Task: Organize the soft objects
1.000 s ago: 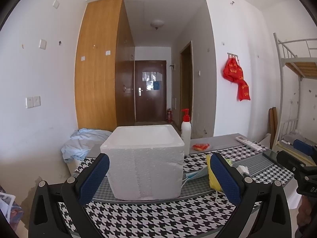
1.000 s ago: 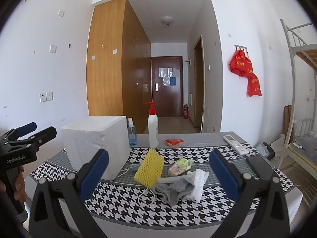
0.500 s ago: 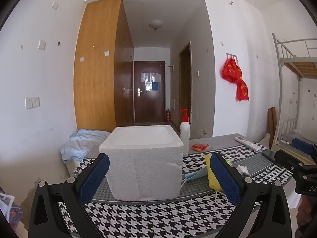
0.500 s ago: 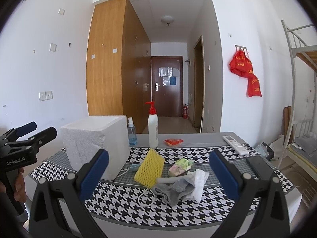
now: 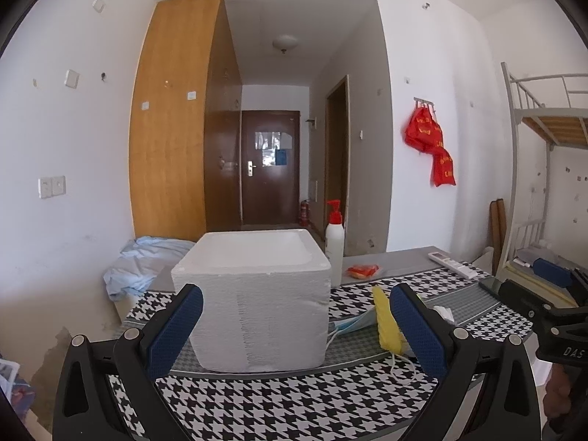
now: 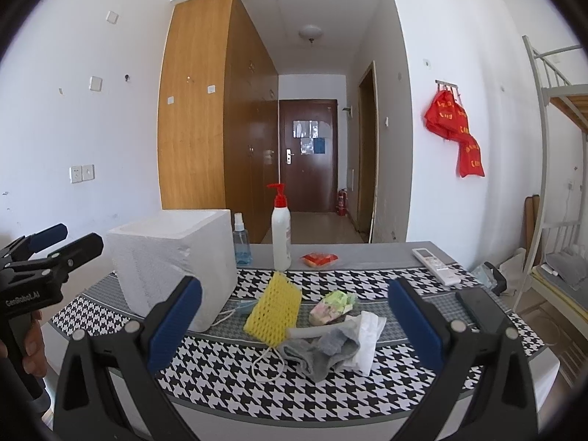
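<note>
A white foam box point(image 5: 253, 294) stands open-topped on the houndstooth table; it also shows in the right wrist view point(image 6: 172, 268). To its right lies a pile of soft things: a yellow mesh sponge point(image 6: 272, 310), a grey sock point(image 6: 323, 349), a white cloth point(image 6: 367, 338), a green-pink wad point(image 6: 332, 307) and a blue face mask point(image 5: 352, 325). My left gripper point(image 5: 294, 330) is open and empty, in front of the box. My right gripper point(image 6: 290, 323) is open and empty, in front of the pile.
A pump bottle point(image 6: 281, 235) and a blue spray bottle point(image 6: 240, 239) stand behind the box. A red packet point(image 6: 319, 259), a white remote point(image 6: 435, 261) and a dark phone point(image 6: 477, 307) lie on the table. A bunk bed point(image 6: 558, 169) stands at the right.
Both views have shifted only slightly. Both grippers stay open and nothing on the table has moved.
</note>
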`<state>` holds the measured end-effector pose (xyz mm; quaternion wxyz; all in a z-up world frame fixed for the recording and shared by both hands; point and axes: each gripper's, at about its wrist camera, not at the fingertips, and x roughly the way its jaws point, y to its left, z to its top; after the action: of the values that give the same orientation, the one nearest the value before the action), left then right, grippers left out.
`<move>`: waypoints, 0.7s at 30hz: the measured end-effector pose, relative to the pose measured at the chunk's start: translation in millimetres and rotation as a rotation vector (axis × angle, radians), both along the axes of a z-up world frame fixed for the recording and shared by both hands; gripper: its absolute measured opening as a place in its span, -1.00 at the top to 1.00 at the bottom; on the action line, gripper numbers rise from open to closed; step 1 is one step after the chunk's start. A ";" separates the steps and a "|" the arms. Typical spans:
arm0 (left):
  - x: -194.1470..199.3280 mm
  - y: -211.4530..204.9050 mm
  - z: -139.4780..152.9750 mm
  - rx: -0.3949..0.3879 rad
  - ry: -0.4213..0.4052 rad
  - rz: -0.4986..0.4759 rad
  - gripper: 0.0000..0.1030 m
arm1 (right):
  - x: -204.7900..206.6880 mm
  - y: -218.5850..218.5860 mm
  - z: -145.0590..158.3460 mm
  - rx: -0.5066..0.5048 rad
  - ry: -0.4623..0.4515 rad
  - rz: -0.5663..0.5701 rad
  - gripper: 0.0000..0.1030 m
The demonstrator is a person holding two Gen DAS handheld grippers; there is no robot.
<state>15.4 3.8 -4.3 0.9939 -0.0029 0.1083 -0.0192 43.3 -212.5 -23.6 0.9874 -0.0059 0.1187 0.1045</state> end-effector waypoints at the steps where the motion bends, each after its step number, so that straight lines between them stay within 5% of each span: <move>1: 1.0 -0.8 0.1 0.001 0.002 -0.001 -0.98 | 0.8 -0.6 -0.3 0.001 0.003 -0.001 -0.99; 21: 36.3 -31.4 -14.4 0.000 0.105 -0.119 -0.98 | 27.2 -20.1 -17.9 -0.002 0.087 -0.050 -0.99</move>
<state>51.6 -27.7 -18.6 0.9840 0.0028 0.1602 -0.0782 70.4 -232.6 -41.6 0.9836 0.0004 0.1619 0.0797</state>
